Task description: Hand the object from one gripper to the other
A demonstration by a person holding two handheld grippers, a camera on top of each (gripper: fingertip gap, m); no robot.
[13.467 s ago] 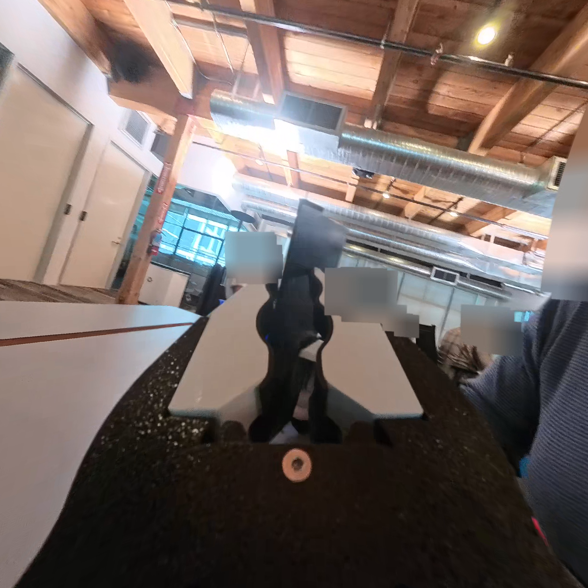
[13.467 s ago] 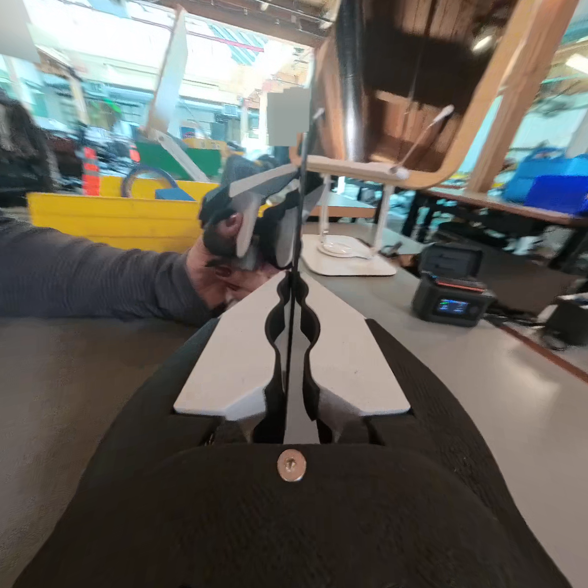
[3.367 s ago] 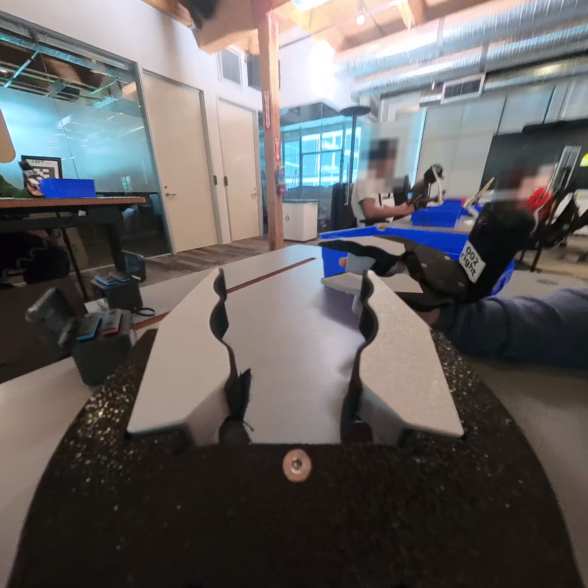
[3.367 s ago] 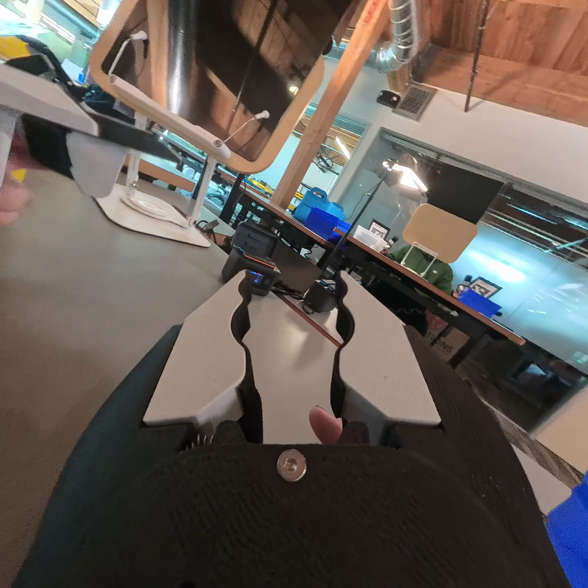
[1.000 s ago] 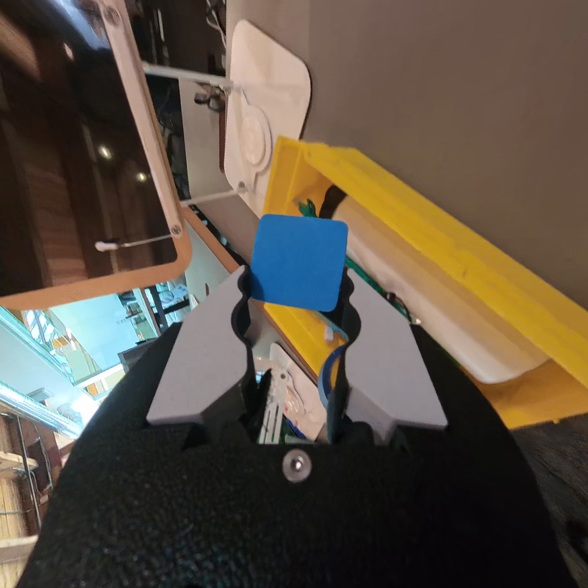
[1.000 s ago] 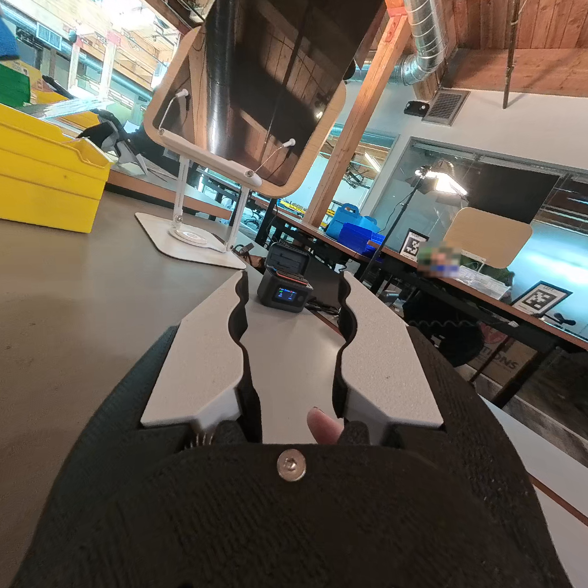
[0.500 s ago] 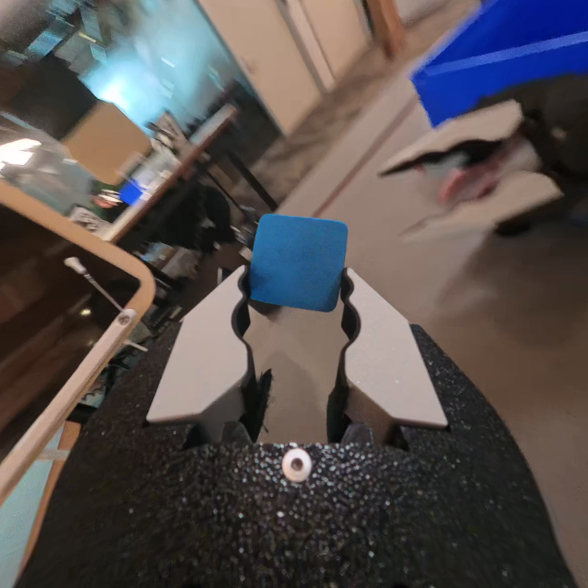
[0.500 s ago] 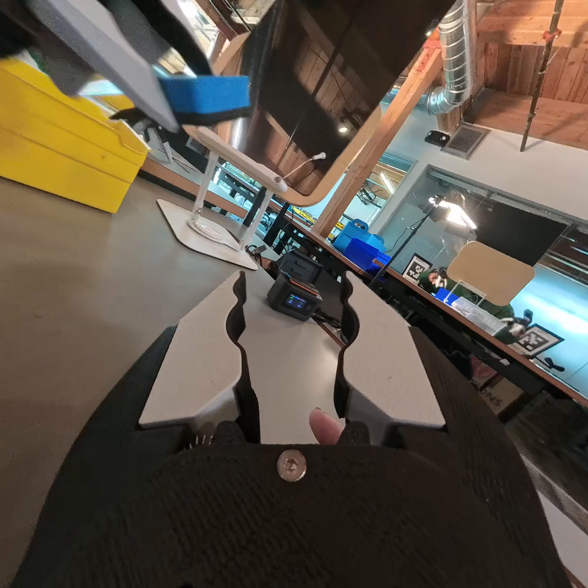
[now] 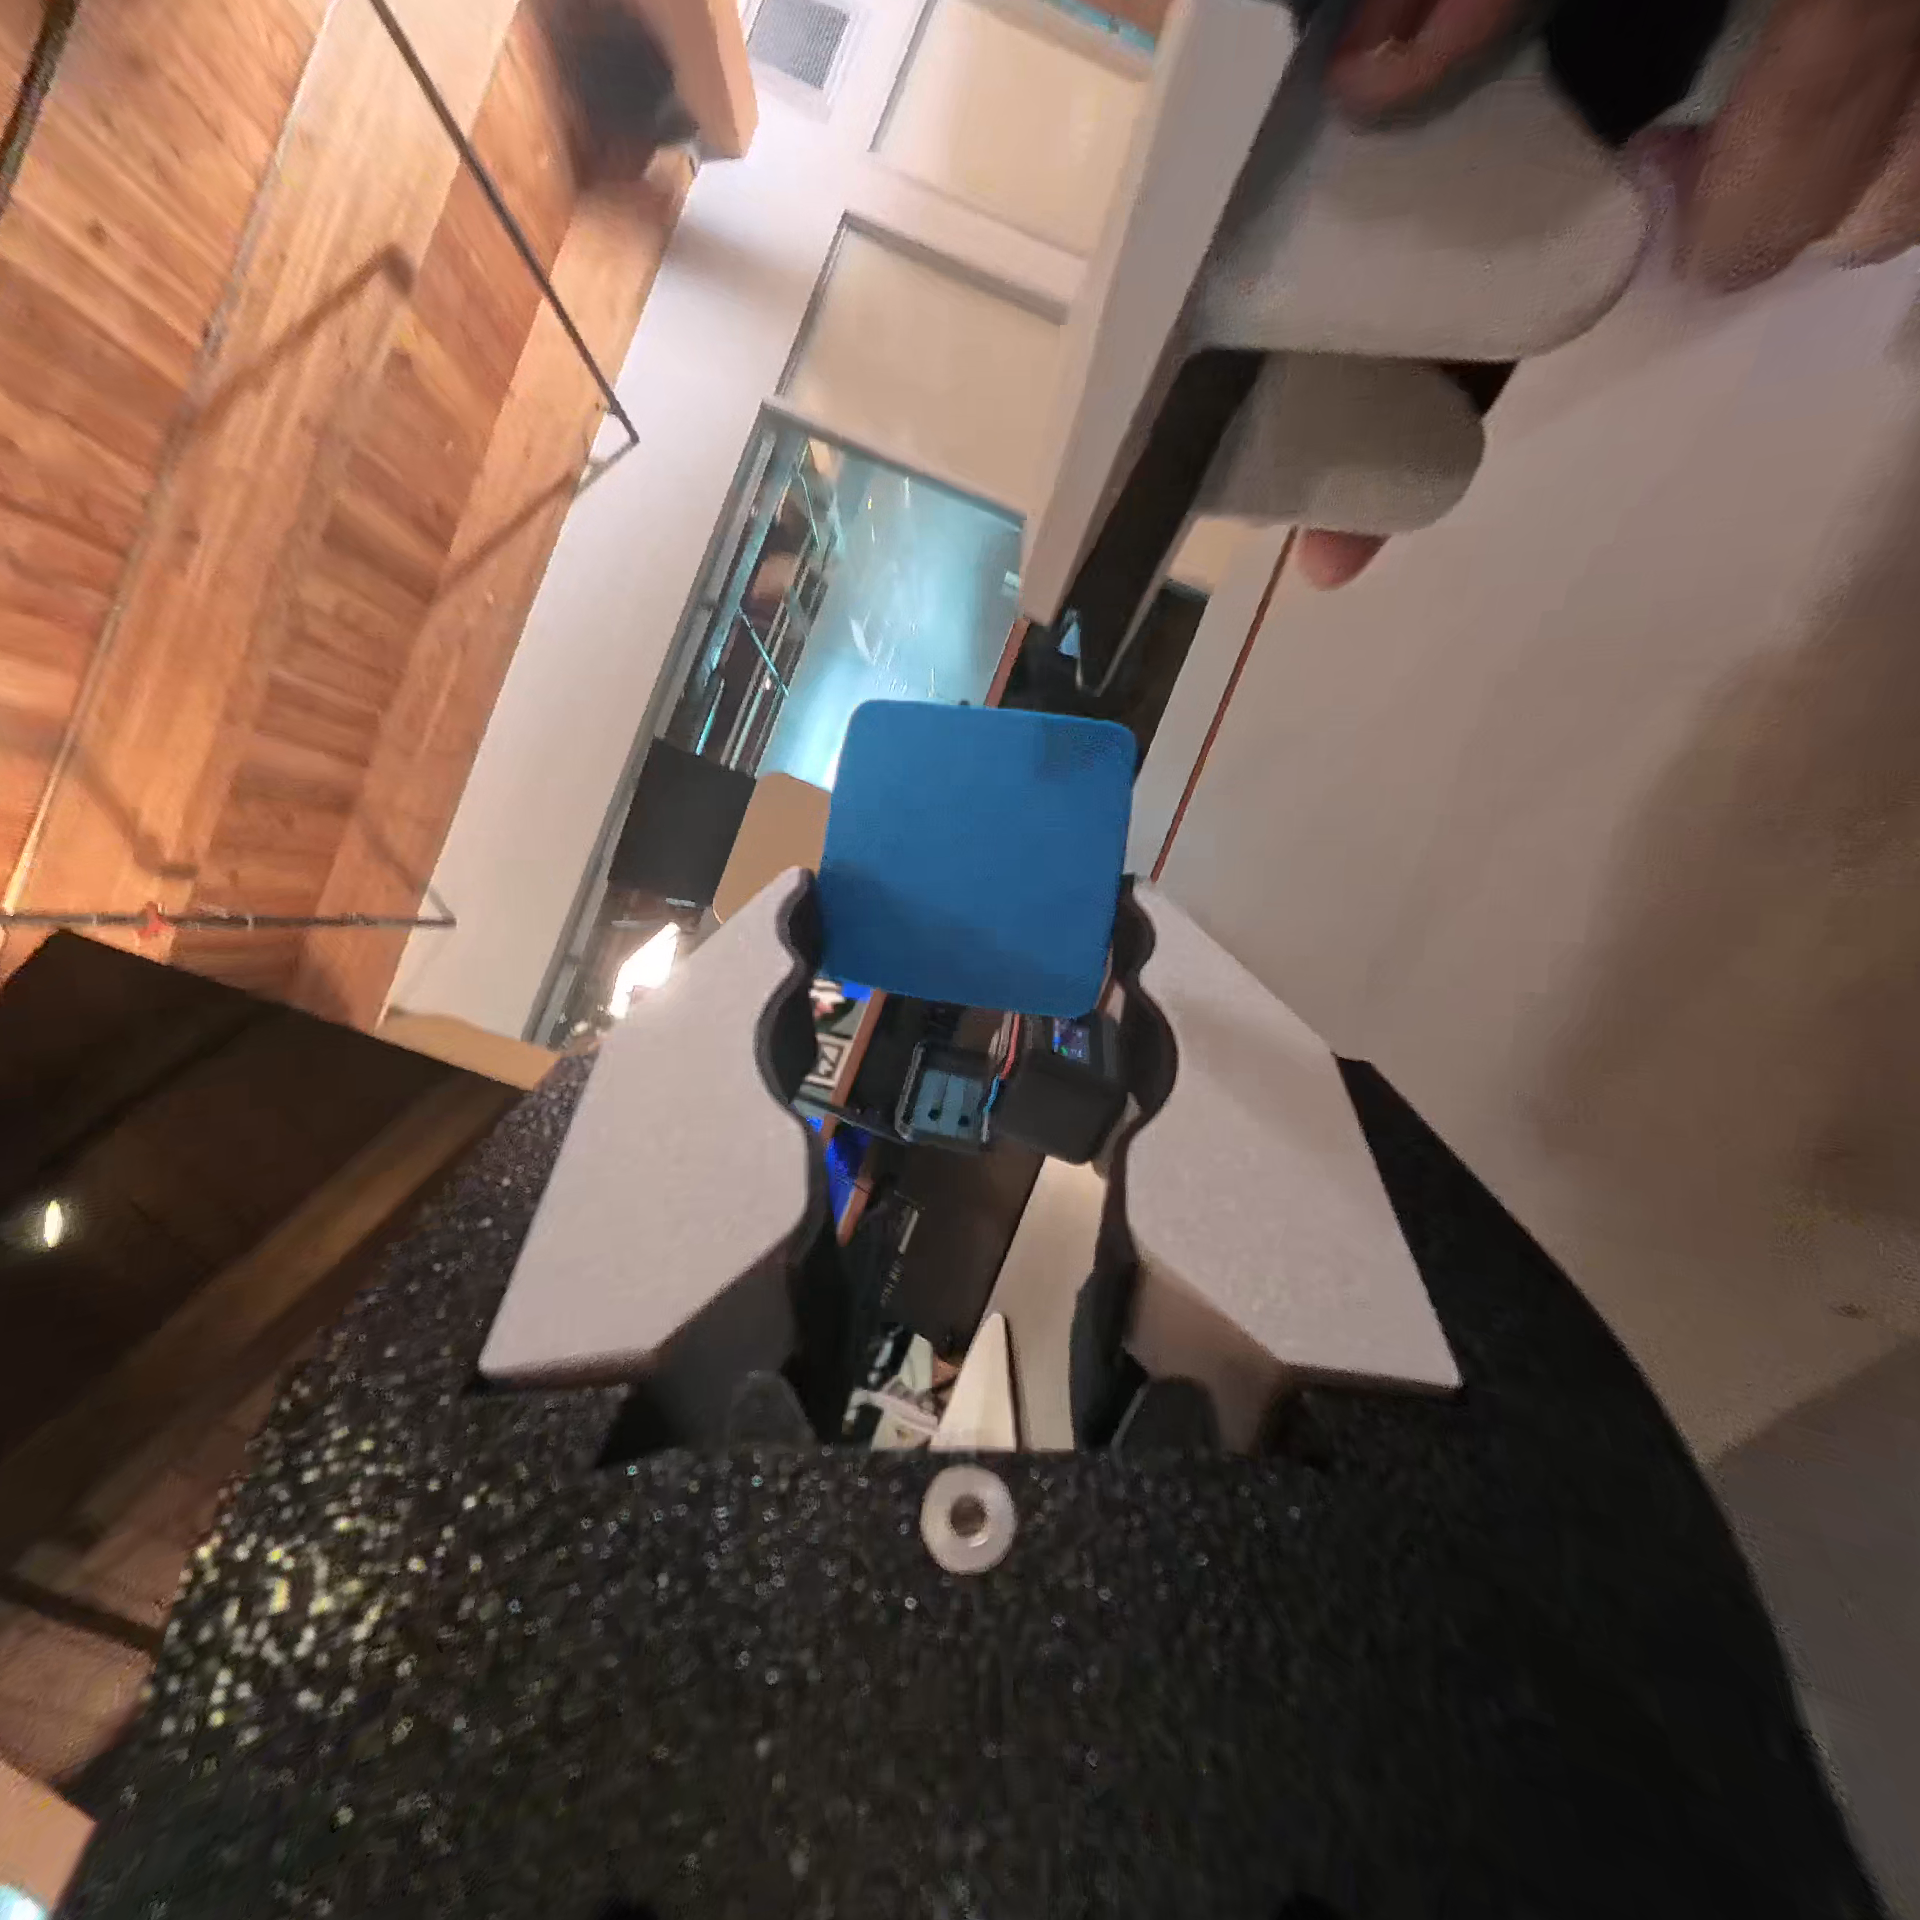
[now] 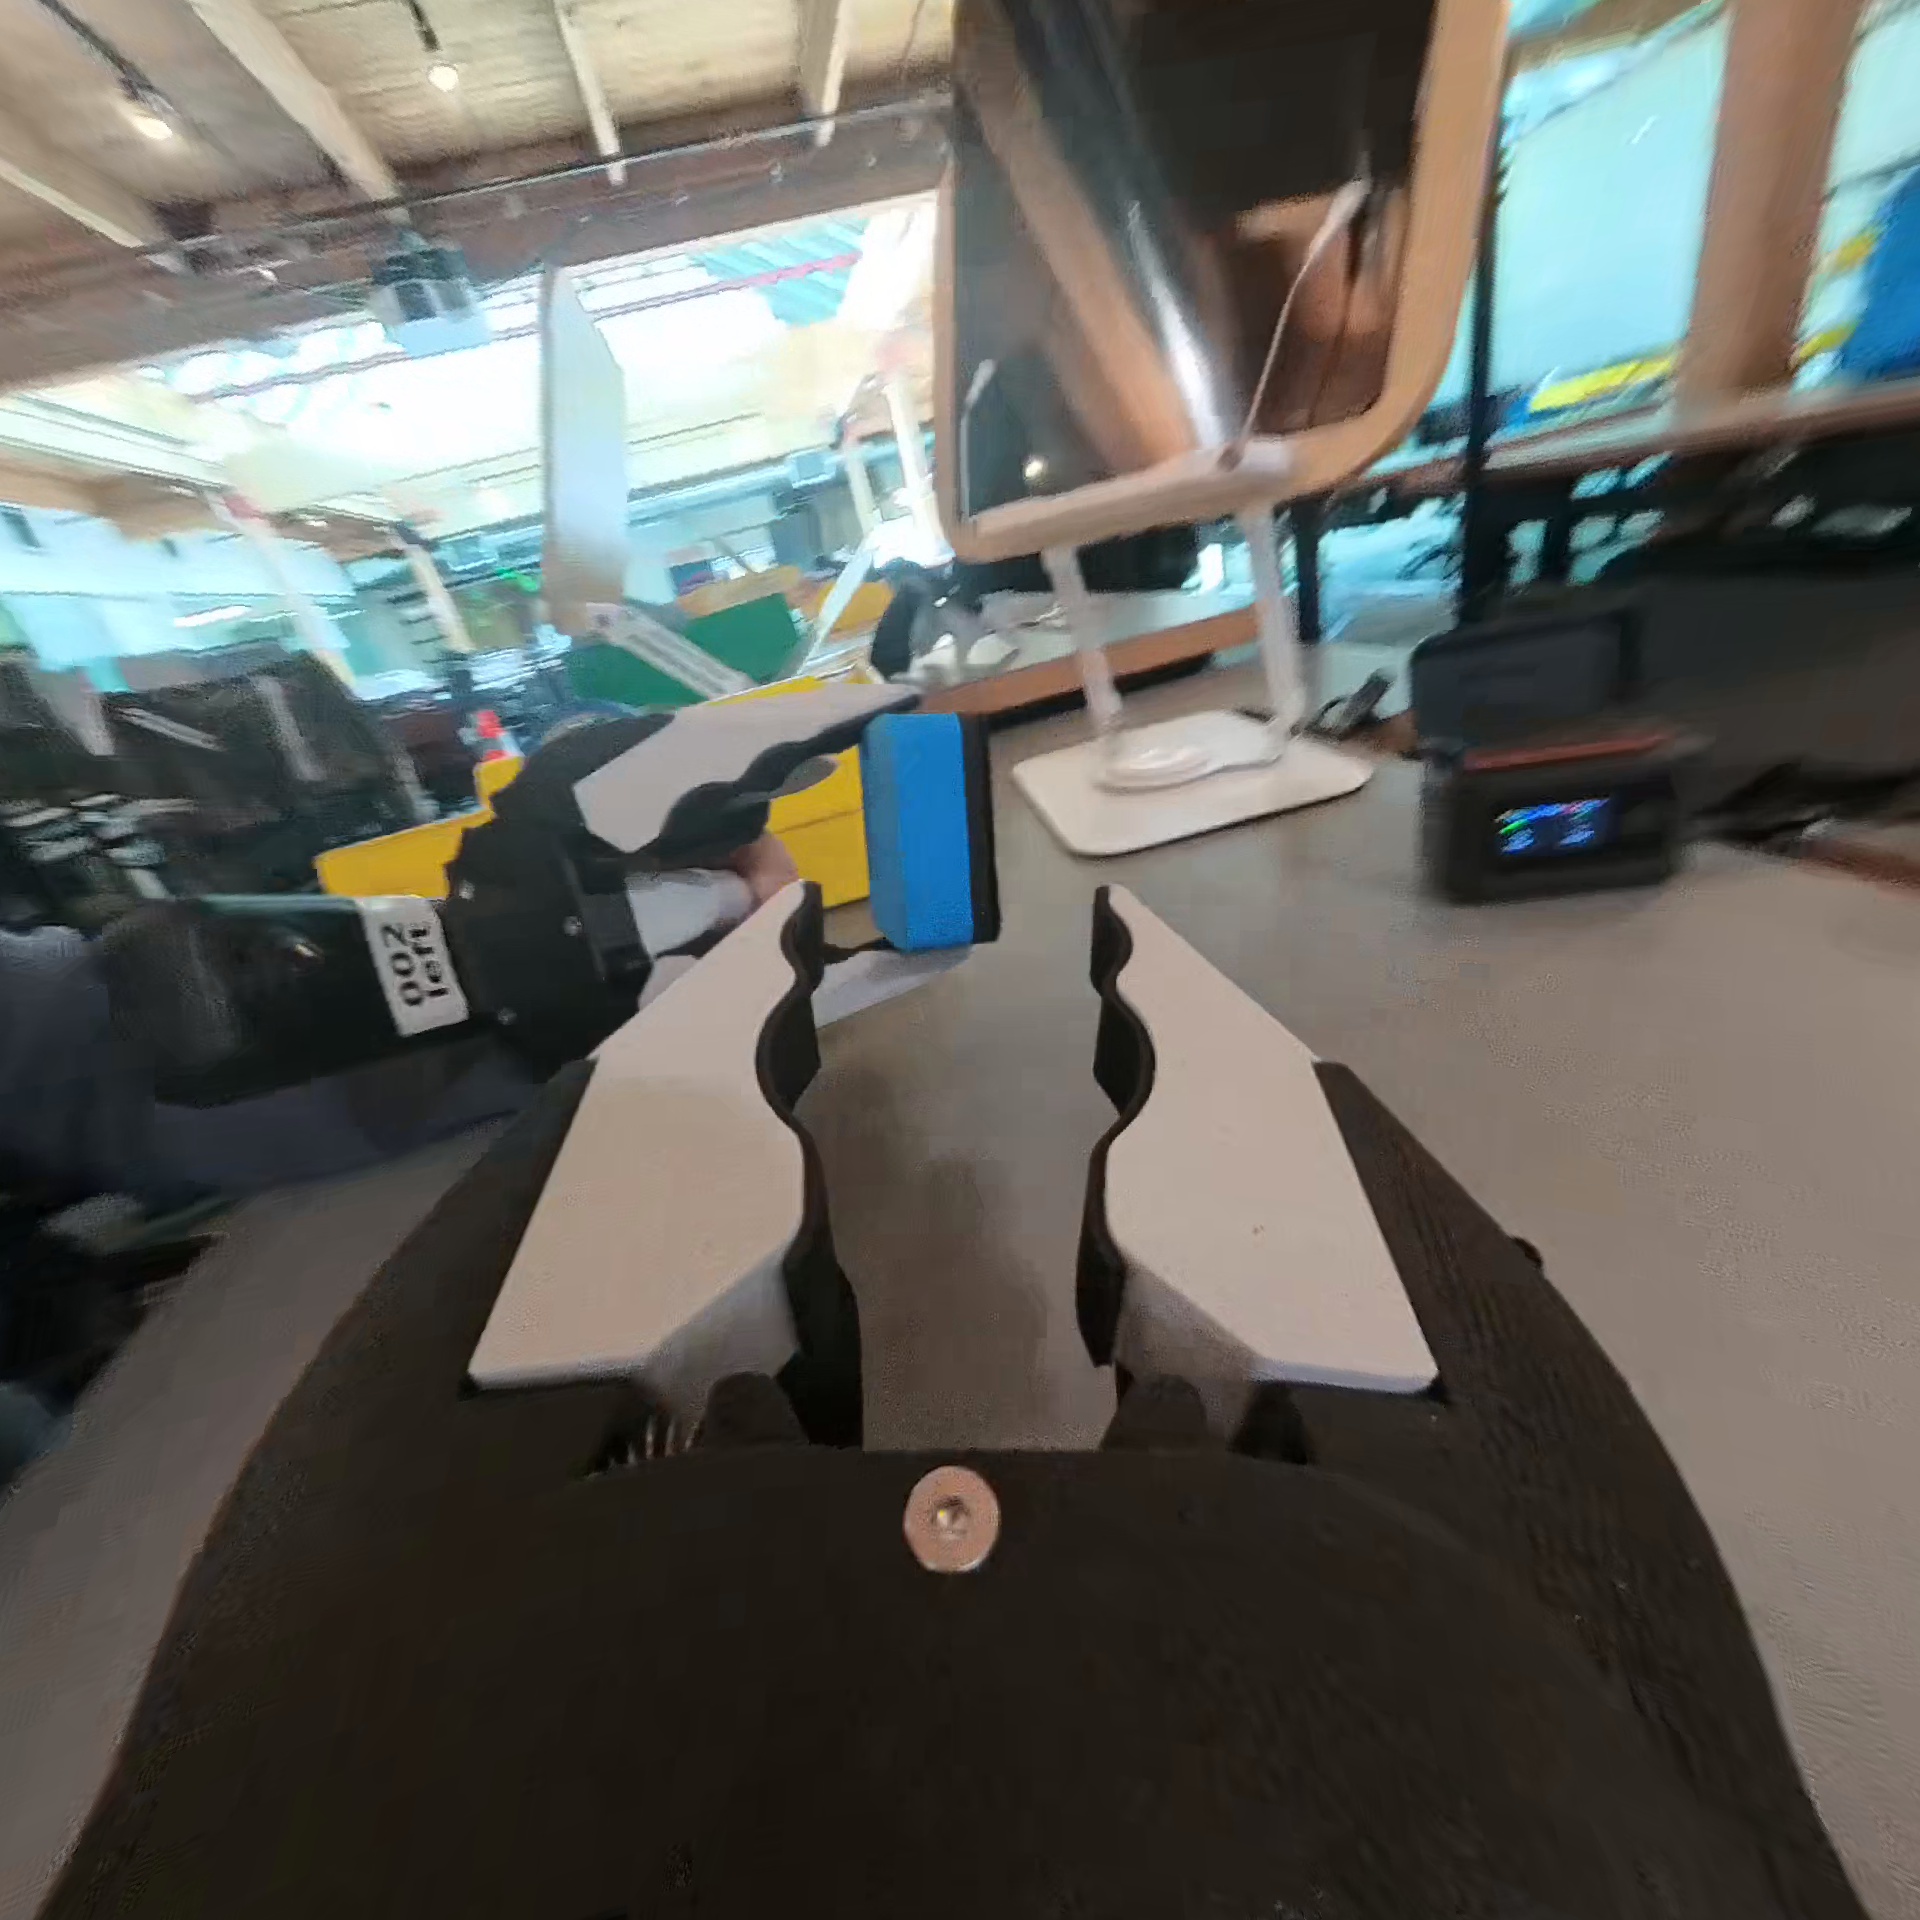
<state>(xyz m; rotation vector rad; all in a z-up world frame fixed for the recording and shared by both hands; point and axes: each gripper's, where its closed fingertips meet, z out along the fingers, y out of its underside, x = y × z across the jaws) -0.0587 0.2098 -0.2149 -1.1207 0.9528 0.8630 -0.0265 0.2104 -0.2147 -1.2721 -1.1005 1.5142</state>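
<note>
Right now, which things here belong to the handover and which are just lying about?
In the job:
- blue sponge
- left gripper, shut on it
- right gripper, open

Lying about:
- yellow bin
- mirror on its stand
- black device with a screen

One blue sponge block (image 10: 920,831), two tools (image 10: 951,920) (image 9: 966,920), one yellow bin (image 10: 821,821), one framed panel stand (image 10: 1184,774), one black device (image 10: 1553,826).

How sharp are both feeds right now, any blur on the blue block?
Left wrist view: blue block fairly sharp in the left tool, its lower half shadowed; right tool smeared. Right wrist view: right tool crisp, block slightly soft, background streaked by motion.
</note>
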